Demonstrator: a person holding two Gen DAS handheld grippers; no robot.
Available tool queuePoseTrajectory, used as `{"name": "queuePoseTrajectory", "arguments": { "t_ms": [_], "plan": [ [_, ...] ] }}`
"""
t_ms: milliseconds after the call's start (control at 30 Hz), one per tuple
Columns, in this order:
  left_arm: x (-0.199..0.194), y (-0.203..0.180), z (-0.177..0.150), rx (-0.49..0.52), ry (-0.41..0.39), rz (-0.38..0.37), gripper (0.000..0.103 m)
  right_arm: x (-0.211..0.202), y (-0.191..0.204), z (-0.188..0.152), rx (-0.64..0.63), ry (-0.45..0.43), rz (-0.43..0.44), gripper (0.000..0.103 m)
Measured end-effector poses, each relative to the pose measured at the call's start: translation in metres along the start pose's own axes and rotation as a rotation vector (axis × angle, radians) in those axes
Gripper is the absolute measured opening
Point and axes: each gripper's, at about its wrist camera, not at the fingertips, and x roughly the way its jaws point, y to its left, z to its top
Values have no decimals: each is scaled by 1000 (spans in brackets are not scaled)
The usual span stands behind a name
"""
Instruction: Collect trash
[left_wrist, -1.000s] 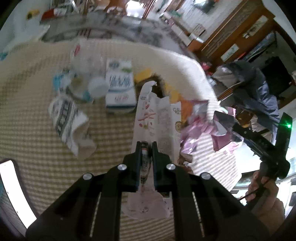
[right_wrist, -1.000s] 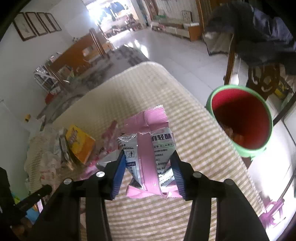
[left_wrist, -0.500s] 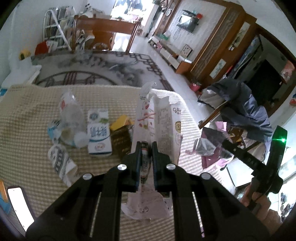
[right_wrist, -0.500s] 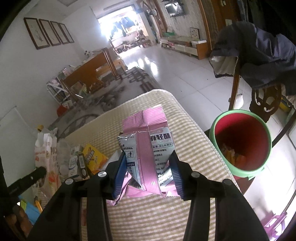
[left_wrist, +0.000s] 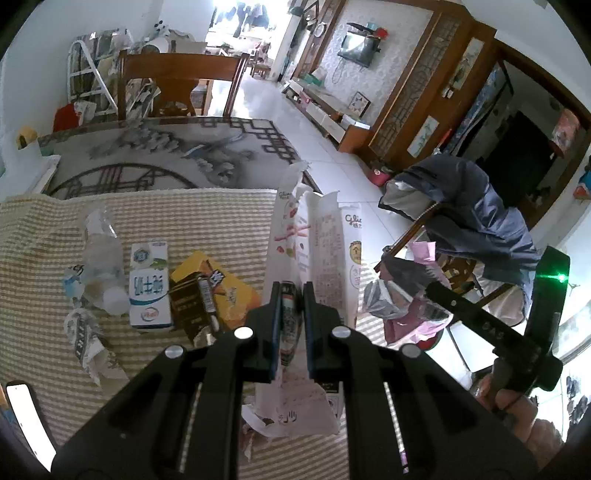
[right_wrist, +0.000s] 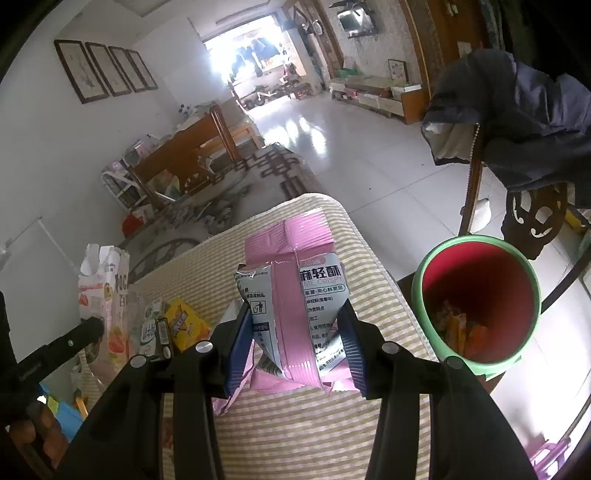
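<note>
The left gripper (left_wrist: 290, 306) is closed tight on a torn white snack bag (left_wrist: 314, 240), its fingers nearly together with only the thin wrapper pinched between them. The bag stands upright above the striped tablecloth (left_wrist: 221, 218), clear of the surface. The right gripper (right_wrist: 295, 332) is partly closed around a pink and silver snack bag (right_wrist: 295, 288), the blue pads (right_wrist: 238, 343) pressing on its two sides, and holds it above the table's right end. A bin (right_wrist: 476, 266), green outside and red inside, stands on the floor just past that end, with some orange scraps at its bottom (the pink bag is near it but not over its mouth).

More trash lies on the cloth to the left: a crushed clear bottle (left_wrist: 99, 258), a white milk carton (left_wrist: 149, 284) just beside it, a yellow wrapper (left_wrist: 221, 291) partly under a dark brown box (left_wrist: 190, 306), and a crumpled printed wrapper (left_wrist: 88, 347) nearer the camera. A dark blue jacket (left_wrist: 469, 214) hangs over a wooden chair beyond the table's right end. A white phone (left_wrist: 27, 421) lies at the cloth's near left edge.
</note>
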Motion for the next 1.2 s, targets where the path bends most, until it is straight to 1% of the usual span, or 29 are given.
{"name": "queuePoseTrajectory", "arguments": {
  "t_ms": [233, 500, 667, 900, 1200],
  "plan": [
    [10, -16, 2, -4, -3, 8, 10, 1, -12, 9, -19, 3, 19, 44],
    [24, -39, 3, -3, 8, 15, 10, 2, -36, 17, -12, 20, 39, 44],
    [35, -56, 4, 6, 20, 5, 10, -7, -52, 23, -6, 5, 41, 44],
    [41, -85, 4, 44, 18, -7, 10, -18, -76, 29, 16, -18, 40, 44],
    [57, -122, 5, 92, 38, -27, 10, -29, -113, 30, 67, -30, 21, 44]
  ]
}}
